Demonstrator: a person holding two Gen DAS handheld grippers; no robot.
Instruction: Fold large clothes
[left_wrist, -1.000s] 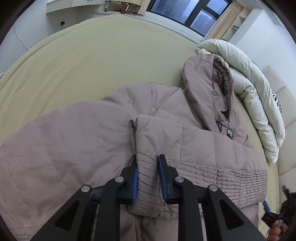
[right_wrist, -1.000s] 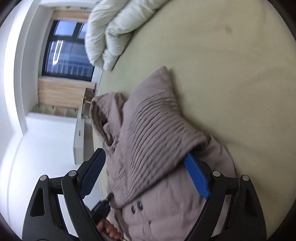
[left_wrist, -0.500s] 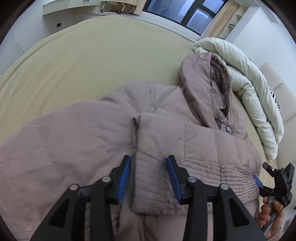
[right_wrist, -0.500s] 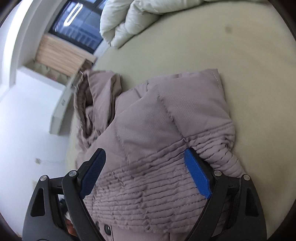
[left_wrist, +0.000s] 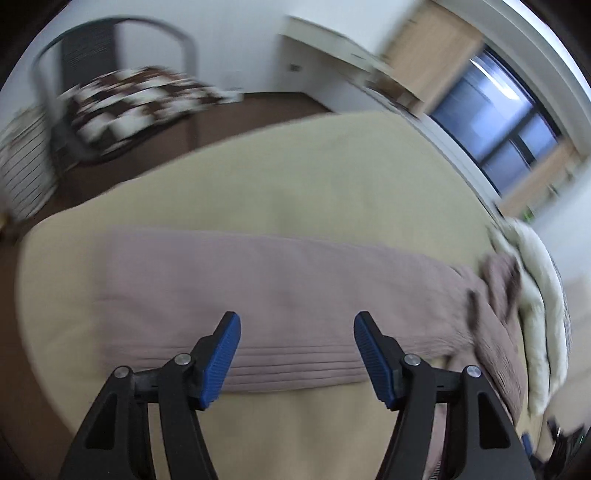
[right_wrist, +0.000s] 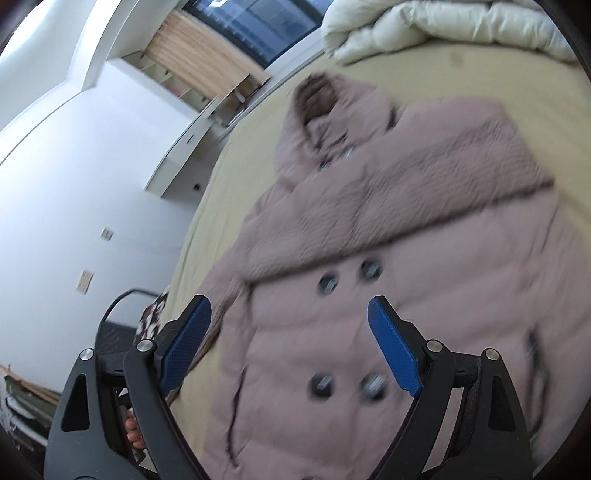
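- Right wrist view: mauve quilted hooded coat (right_wrist: 388, 258) lies flat on beige bed (right_wrist: 229, 177), one sleeve apparently folded across chest (blurred).
- Left gripper (left_wrist: 295, 347) and right gripper (right_wrist: 288, 347): jaws spread, empty.
- Remaining: other sleeve, body folds.

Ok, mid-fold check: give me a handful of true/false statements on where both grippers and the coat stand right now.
1. The left gripper is clamped on the coat's sleeve. False: its jaws stand wide apart with nothing between them.
2. The right gripper is open above the puffer coat. True.
3. The coat lies on the beige bed. True.
4. The coat's hood is folded down over the buttons. False: it lies extended above the collar, toward the white duvet.
5. A sleeve lies folded across the coat's chest. True.
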